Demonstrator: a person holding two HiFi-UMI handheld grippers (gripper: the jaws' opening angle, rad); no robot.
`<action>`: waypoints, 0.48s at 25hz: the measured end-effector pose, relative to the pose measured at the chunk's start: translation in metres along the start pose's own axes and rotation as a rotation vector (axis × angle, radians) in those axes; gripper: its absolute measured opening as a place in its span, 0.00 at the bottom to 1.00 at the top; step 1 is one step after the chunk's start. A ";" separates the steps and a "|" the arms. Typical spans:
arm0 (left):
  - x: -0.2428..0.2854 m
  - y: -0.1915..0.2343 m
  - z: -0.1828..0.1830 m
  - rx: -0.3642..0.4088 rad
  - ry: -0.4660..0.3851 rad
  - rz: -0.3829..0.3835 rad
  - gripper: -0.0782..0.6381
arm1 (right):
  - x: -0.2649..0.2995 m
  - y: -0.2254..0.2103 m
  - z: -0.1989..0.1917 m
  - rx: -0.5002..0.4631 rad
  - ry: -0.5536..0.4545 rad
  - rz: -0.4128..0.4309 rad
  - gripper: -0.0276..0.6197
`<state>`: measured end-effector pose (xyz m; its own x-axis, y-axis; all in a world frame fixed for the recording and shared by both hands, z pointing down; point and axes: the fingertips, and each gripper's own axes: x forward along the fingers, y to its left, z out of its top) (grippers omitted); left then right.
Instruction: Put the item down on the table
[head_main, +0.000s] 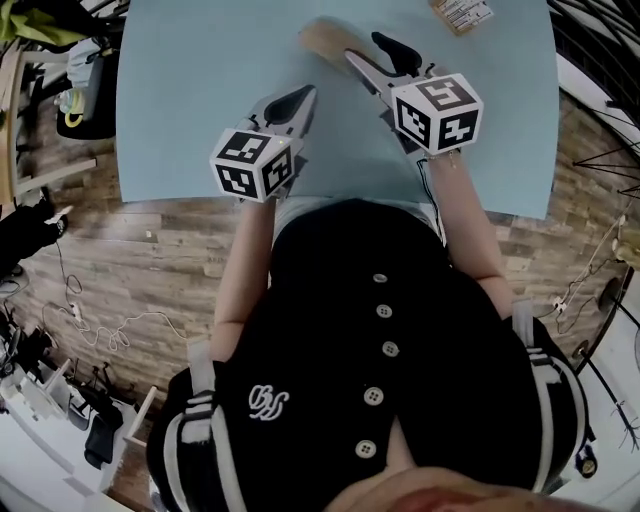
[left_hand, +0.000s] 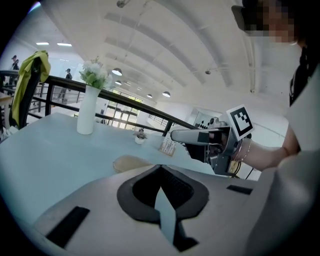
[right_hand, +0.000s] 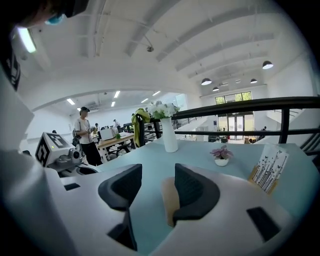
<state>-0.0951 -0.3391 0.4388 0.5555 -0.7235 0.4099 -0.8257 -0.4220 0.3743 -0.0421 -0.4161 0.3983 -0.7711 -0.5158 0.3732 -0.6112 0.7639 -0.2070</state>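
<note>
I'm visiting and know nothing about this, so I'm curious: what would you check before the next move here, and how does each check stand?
1. The tan item lies flat on the table: ok.
2. The right gripper has its jaws apart, nothing pinched: ok.
3. The right gripper is fully clear of the tan item: cannot tell; one jaw overlaps it in the head view.
4. The left gripper has its jaws together and is empty: ok.
5. The vase and small potted plant stand well beyond both grippers: ok.
</note>
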 end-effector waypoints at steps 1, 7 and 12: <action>0.001 -0.003 0.004 0.019 0.001 -0.006 0.12 | -0.004 0.000 0.002 0.005 -0.010 -0.002 0.37; 0.006 -0.015 0.026 0.095 0.001 -0.013 0.12 | -0.030 0.001 0.006 0.032 -0.058 -0.022 0.32; 0.015 -0.024 0.036 0.125 -0.002 -0.039 0.12 | -0.046 -0.003 0.006 0.036 -0.094 -0.044 0.28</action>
<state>-0.0705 -0.3595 0.4058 0.5870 -0.7067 0.3951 -0.8096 -0.5143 0.2829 -0.0061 -0.3970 0.3761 -0.7554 -0.5841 0.2969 -0.6498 0.7261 -0.2247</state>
